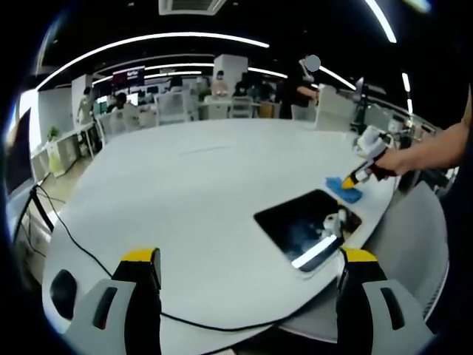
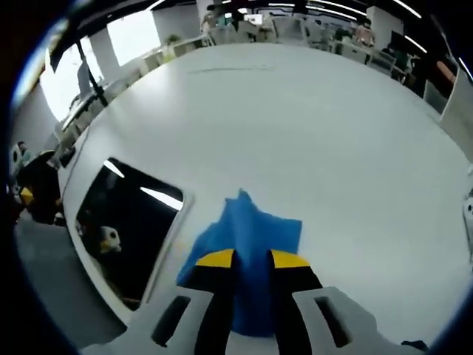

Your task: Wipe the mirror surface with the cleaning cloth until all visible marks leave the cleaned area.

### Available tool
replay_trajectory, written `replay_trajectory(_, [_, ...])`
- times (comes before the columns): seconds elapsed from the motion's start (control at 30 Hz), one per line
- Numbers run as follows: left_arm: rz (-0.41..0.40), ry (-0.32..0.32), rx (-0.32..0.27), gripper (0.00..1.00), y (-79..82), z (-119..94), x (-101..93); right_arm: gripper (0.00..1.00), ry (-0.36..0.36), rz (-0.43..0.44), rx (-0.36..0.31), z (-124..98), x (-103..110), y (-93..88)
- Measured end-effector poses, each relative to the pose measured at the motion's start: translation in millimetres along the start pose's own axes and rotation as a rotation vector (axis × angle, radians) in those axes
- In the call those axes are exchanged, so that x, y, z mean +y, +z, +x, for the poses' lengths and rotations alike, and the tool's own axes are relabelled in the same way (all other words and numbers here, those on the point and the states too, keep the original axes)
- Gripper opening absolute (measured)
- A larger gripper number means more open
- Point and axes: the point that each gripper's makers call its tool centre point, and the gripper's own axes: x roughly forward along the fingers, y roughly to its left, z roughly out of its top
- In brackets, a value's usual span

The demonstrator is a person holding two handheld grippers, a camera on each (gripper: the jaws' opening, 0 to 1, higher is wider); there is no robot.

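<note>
No readable labels or writing. Right gripper point(image 2: 252, 260), yellow-tipped, is clamped on a crumpled blue cleaning cloth point(image 2: 247, 233) lying on the round white table point(image 2: 310, 133). The dark rectangular white-framed mirror point(image 2: 129, 222) lies flat at 9 o'clock of the cloth, reflecting ceiling lights. Left gripper point(image 1: 250, 260) w/ jaws wide apart, holding nothing; mirror at its 1 o'clock.

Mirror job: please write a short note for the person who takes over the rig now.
Right tool: shut on the blue cloth, which lies on the white table beside the mirror.
Left tool: open, holding nothing, above the table short of the mirror.
Done: cloth picked up.
Left: bring the cloth onto the glass and wipe; the marks cannot be judged from here.
</note>
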Motion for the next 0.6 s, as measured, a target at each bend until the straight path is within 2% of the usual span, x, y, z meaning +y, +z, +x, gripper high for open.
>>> replay_trajectory(0.1, [0.004, -0.007, 0.004, 1.00, 2.6, 1, 4.4, 0.07, -0.041, -0.050, 0.007, 1, -5, -0.9])
replay_trajectory(0.17, [0.003, -0.009, 0.000, 1.00, 5.8, 1, 9.7, 0.02, -0.049, -0.049, 0.027, 0, -2, -1.4])
replay_trajectory(0.27, [0.001, -0.015, -0.003, 1.00, 9.9, 4, 16.9, 0.01, -0.063, -0.038, 0.038, 2, -4, -1.2])
replay_trajectory(0.43, [0.002, -0.034, 0.006, 1.00, 17.7, 10, 18.0, 0.00, -0.049, 0.064, 0.039, 0, -5, -2.3])
replay_trajectory(0.6, [0.004, -0.040, 0.010, 1.00, 22.5, 13, 9.8, 0.00, -0.025, 0.101, 0.062, -5, 0, -8.6])
